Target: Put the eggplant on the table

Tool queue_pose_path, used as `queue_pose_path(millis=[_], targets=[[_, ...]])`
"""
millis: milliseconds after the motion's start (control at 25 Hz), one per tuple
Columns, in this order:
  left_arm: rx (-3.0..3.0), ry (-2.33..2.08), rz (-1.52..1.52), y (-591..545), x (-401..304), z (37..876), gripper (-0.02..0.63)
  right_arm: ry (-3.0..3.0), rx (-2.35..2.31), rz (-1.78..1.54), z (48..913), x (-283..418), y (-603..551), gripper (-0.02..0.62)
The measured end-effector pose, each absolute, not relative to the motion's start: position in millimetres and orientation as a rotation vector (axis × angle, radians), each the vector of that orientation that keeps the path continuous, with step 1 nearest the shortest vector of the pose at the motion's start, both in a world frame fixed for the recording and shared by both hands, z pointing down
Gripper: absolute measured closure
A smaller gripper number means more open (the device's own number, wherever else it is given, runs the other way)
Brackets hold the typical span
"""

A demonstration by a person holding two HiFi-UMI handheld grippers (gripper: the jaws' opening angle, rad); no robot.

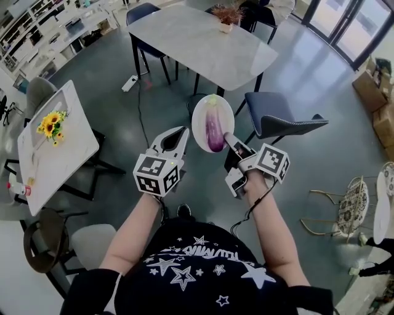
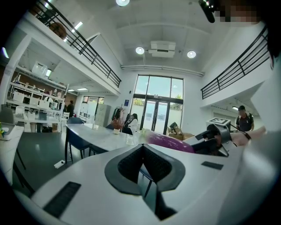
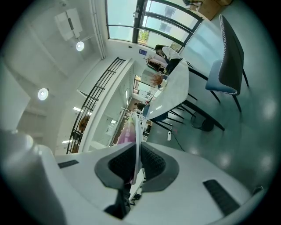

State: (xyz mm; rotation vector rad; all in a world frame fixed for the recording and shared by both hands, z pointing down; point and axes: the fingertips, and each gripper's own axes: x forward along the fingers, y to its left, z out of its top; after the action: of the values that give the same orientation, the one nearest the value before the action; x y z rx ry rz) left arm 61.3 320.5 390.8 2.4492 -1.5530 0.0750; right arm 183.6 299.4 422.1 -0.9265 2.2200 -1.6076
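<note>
Grey floor [image 1: 308, 74] under you | table [image 1: 203, 43] ahead bears plant [image 1: 226, 18], chair [image 1: 280, 117] beside its near corner | your right gripper [image 1: 229, 140] pinches plate [image 1: 200, 120] rim, eggplant [image 1: 213, 128] on plate, short of table | left gripper [image 1: 180, 132] pressed together, empty

I held both forearms out ahead of me in the lower middle of the head view, left forearm [image 1: 132, 237] and right forearm [image 1: 271, 227] bare and nearly parallel. My left gripper [image 1: 177, 136] sat just left of centre, its marker cube [image 1: 156, 175] toward me, jaws pressed together on nothing. My right gripper [image 1: 231, 143] sat just right of centre, angled up and left, jaws clamped on the rim of a plate [image 1: 200, 117], its thin edge between the pads [image 3: 119, 165].
</note>
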Motion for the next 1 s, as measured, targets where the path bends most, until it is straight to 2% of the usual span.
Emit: queue_pose_path(millis=[320,1000], targets=[[2.444,-1.518,0.073,286.0,6.0,397.9,0.598,2.201,-0.968,-1.608,428.8,128.2,265.3,0.565],[2.421,-1.545,0.084,255.4,-11.0,410.2,0.598,2.219,-0.913,-1.623,440.7,103.2,220.6,0.565]])
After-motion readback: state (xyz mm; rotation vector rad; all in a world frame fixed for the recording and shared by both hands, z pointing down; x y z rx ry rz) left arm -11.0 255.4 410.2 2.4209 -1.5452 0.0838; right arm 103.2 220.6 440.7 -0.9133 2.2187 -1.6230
